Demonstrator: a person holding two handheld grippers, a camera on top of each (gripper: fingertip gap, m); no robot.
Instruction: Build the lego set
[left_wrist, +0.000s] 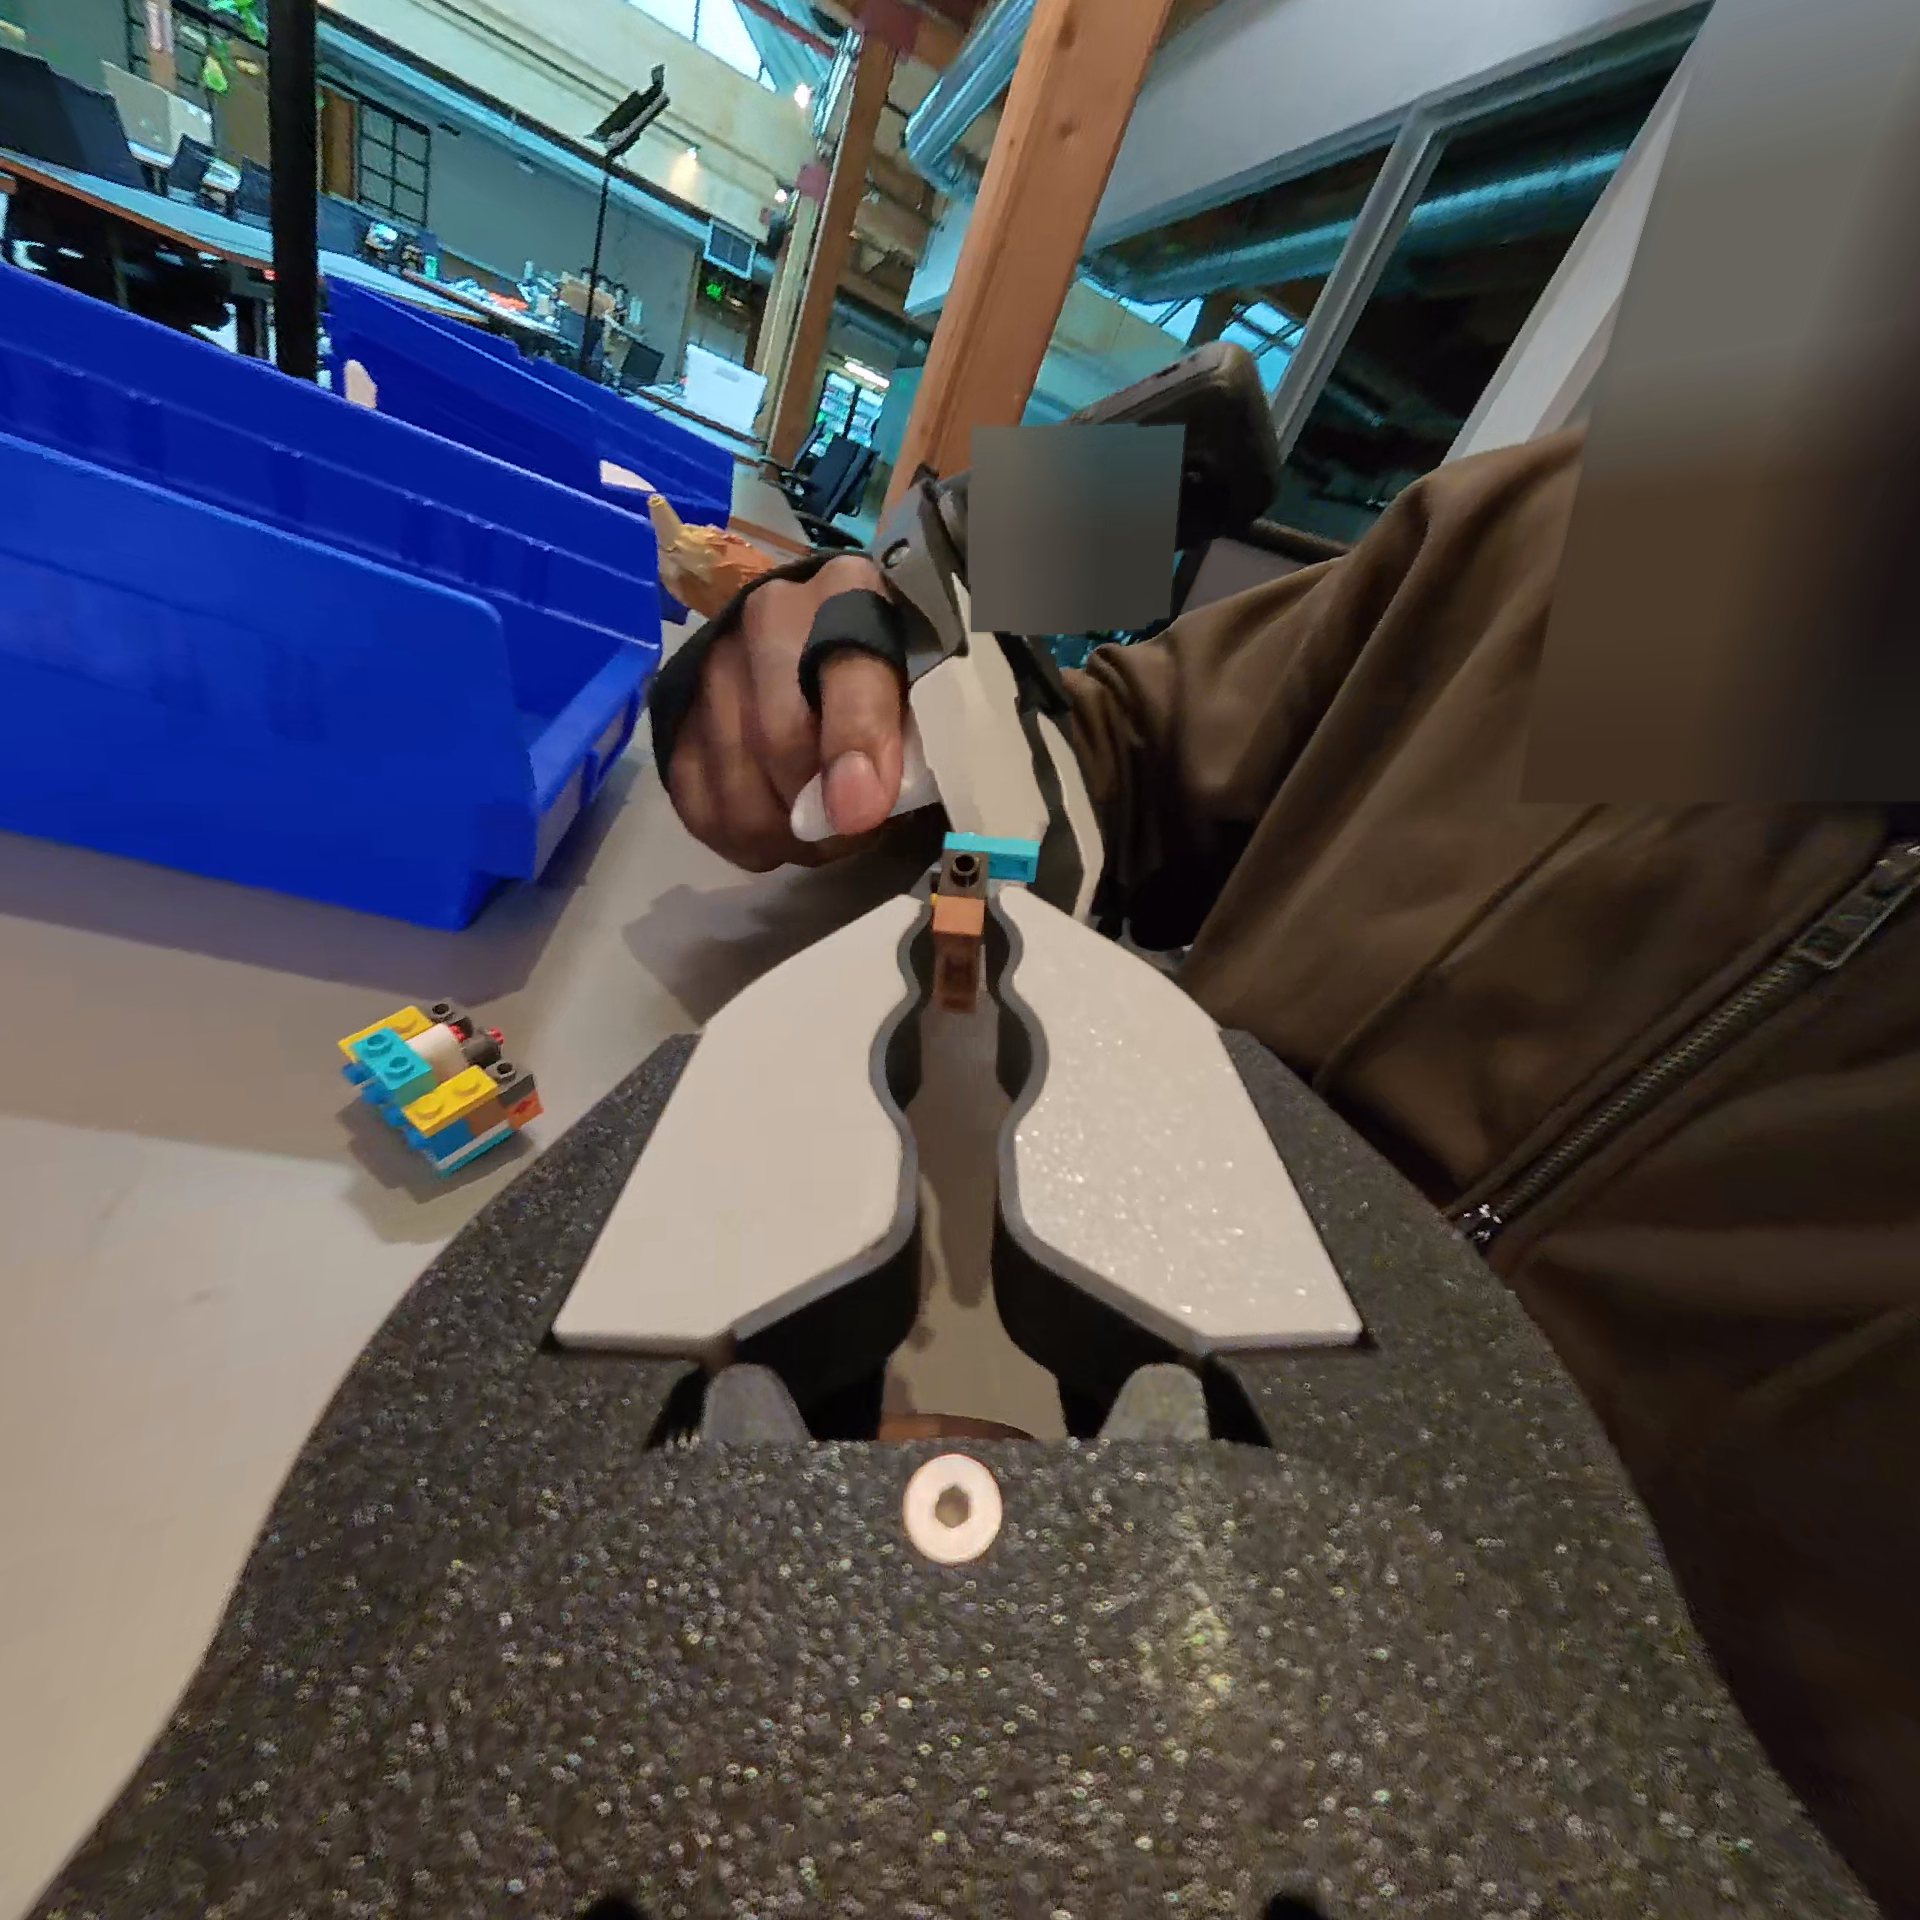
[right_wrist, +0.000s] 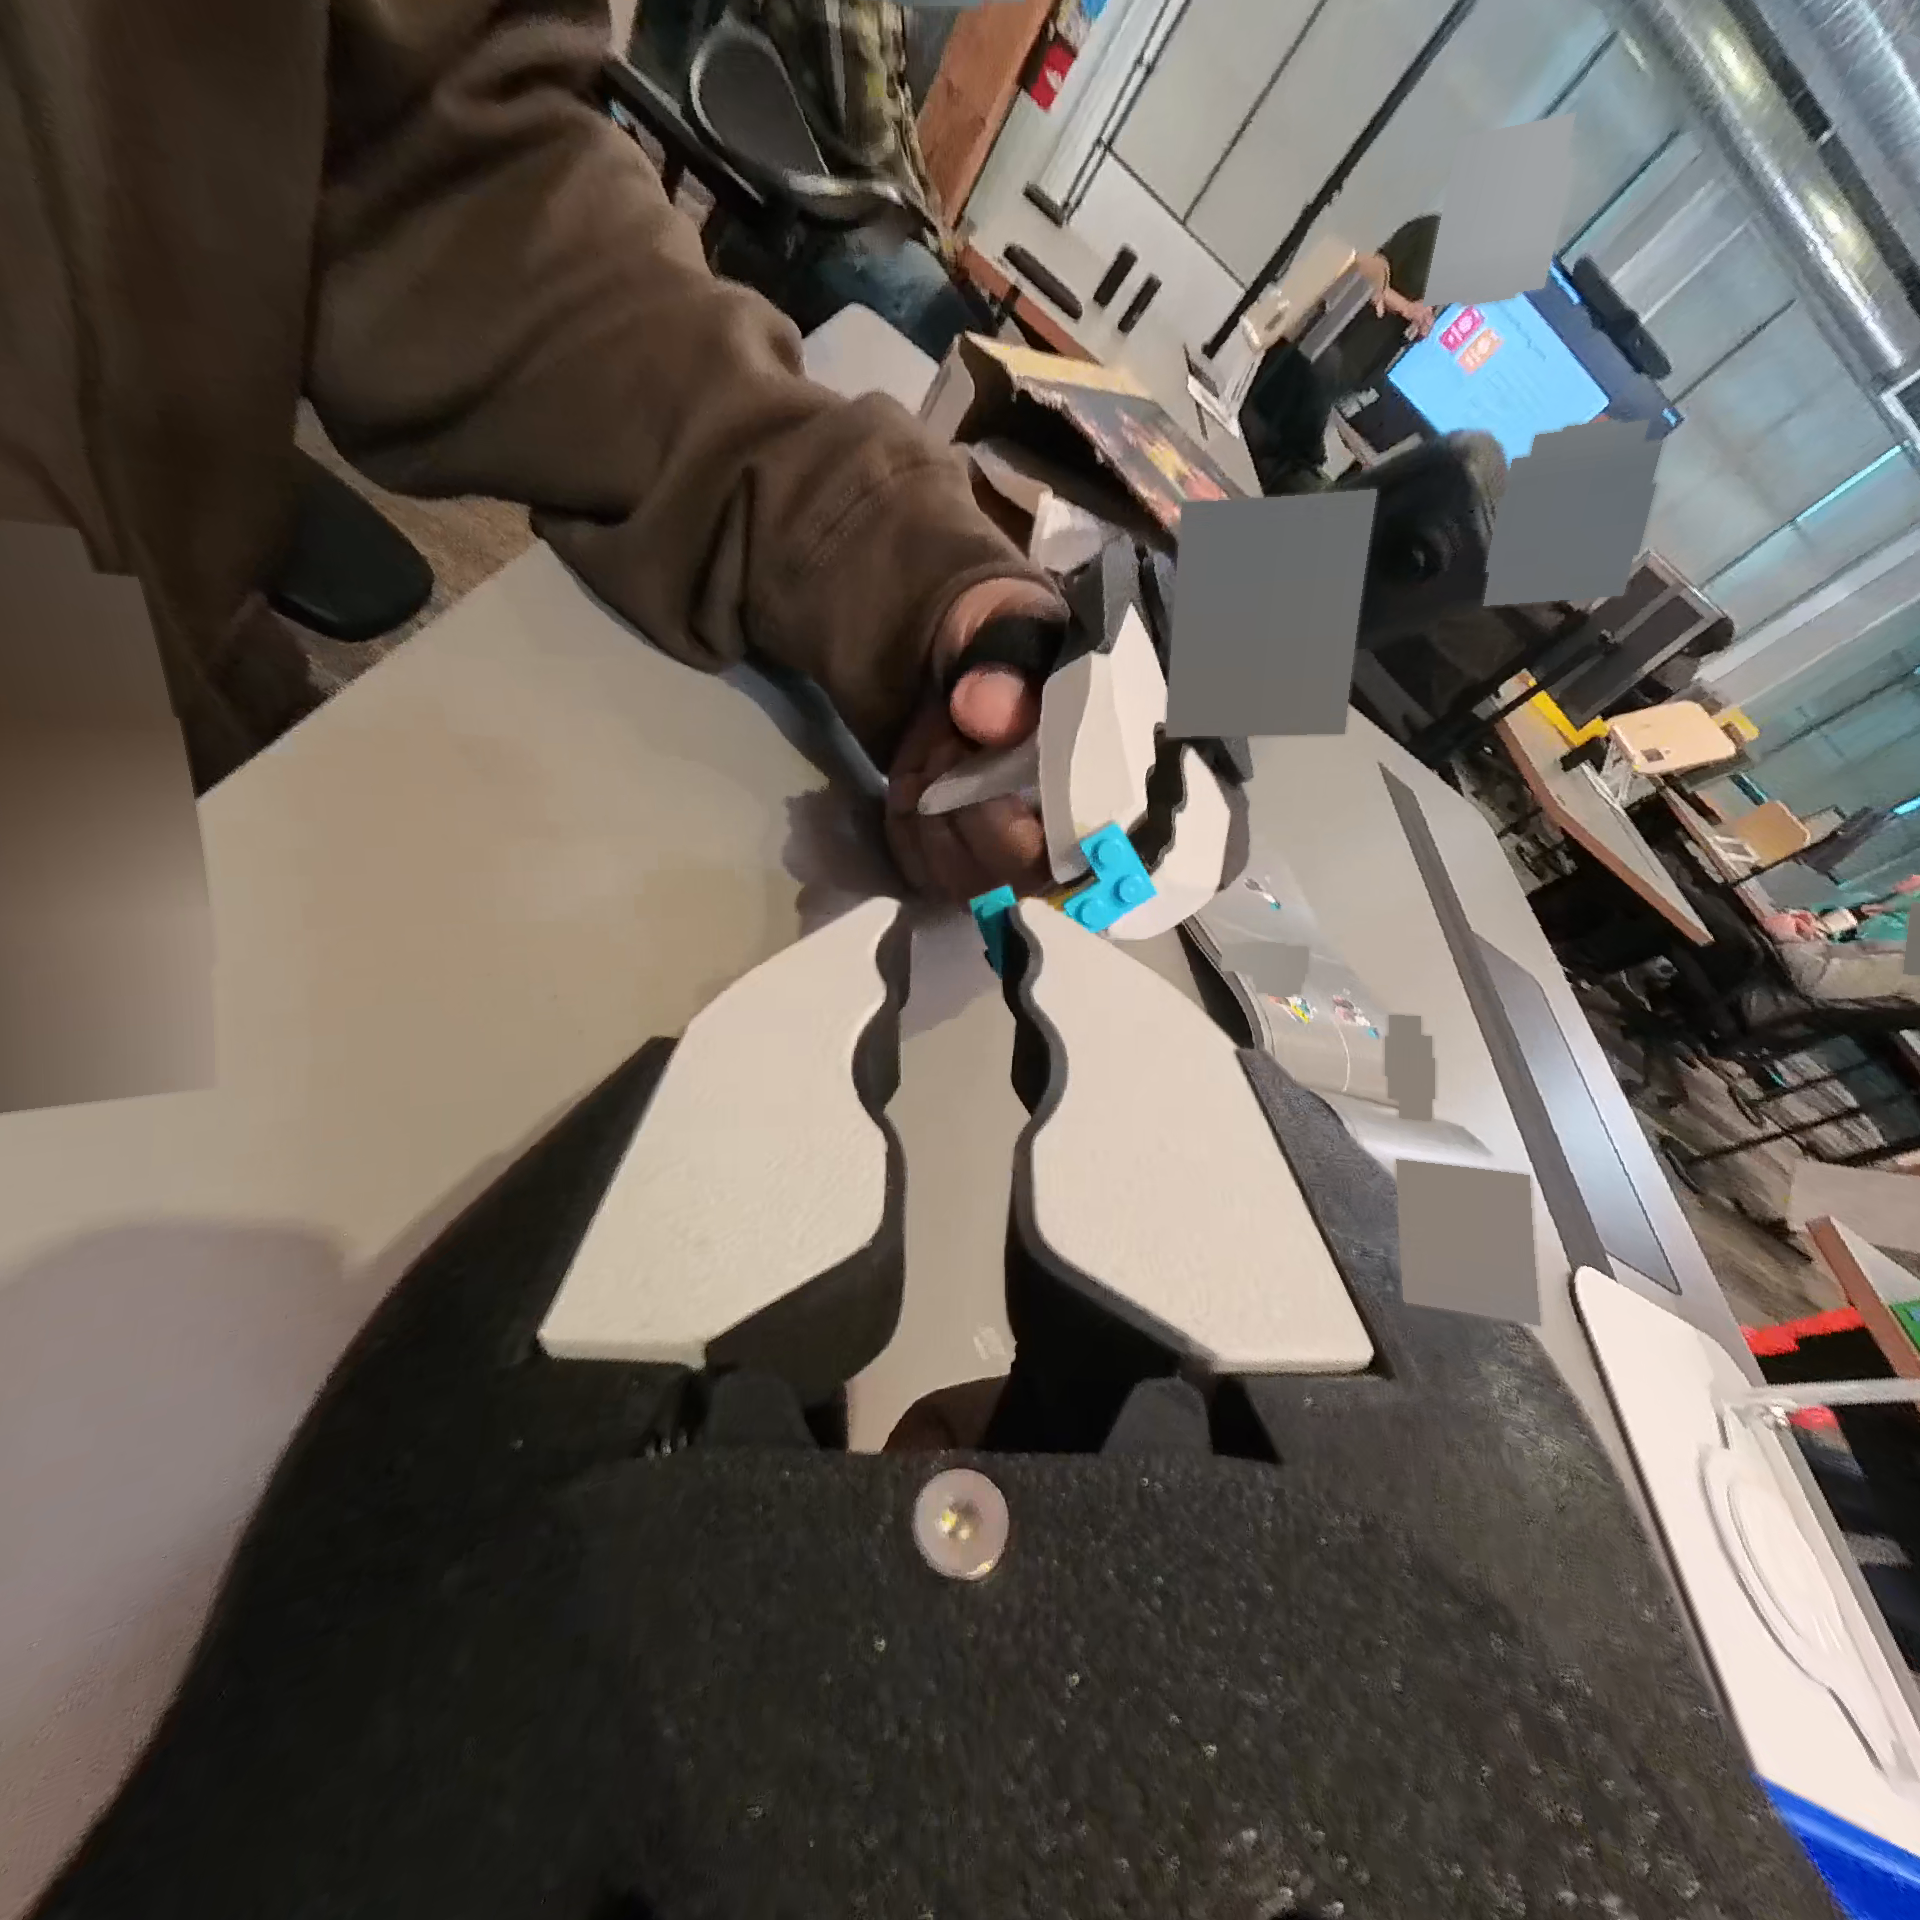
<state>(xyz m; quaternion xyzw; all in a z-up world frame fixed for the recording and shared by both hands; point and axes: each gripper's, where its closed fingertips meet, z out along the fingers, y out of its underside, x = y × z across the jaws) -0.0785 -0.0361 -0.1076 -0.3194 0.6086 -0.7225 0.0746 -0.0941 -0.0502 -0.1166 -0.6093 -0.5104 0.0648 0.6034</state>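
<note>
Left tongs pinching a small lego stack at the fingertips: brown brick low in the gap, dark grey piece with a round hole on top. Seen from the right wrist view, the same stack shows turquoise two-stud plates on its outer face with a sliver of yellow under them.

Right tongs nearly pressed together, pinching a thin turquoise plate edge-on against the right finger tip. In the left wrist view that plate sits flat just above the grey holed piece, touching or nearly so; can't tell if it's seated.

Both tongs meet tip to tip above the grey tabletop, held up off it. Person's right hand wraps the right tool's handle, black strap over the thumb; brown jacket sleeve on the other arm.

Partial lego build lies on the tabletop left of the left tongs, well apart from them: yellow and turquoise plates on top, white cylinder in the middle, blue and white layers below, orange and dark grey bits at one end.

Blue plastic bins behind it.
</note>
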